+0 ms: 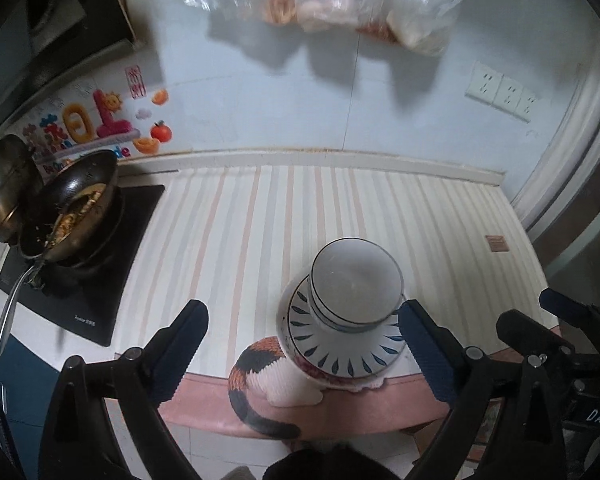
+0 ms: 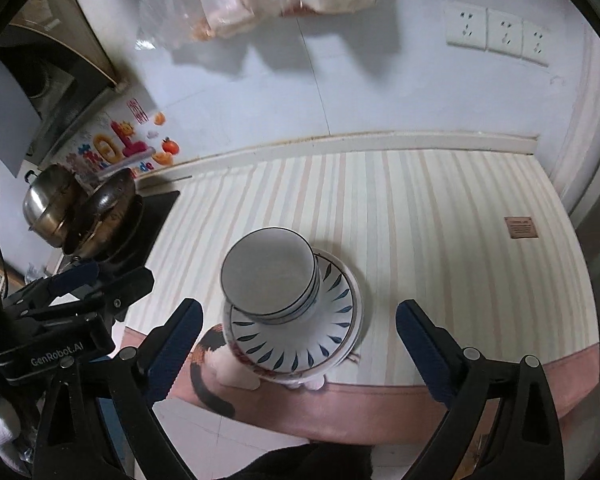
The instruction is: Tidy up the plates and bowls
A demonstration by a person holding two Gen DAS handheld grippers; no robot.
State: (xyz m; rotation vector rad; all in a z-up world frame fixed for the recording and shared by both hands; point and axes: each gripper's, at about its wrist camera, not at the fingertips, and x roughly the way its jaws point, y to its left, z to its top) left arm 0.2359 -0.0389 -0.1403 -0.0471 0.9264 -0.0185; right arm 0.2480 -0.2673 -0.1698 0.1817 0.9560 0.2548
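Both grippers stand wide open and hold nothing: the left gripper point(image 1: 302, 354) and the right gripper point(image 2: 298, 350) hang above the near edge of the striped counter point(image 1: 228, 240). Stacking looks finished, as far as can be judged: the bowls point(image 1: 356, 280) sit nested on the leaf-patterned plates point(image 1: 340, 354), which rest on a cat-shaped mat point(image 1: 260, 368). No other dishes show. The stack lies below and just ahead of the open fingers, untouched.
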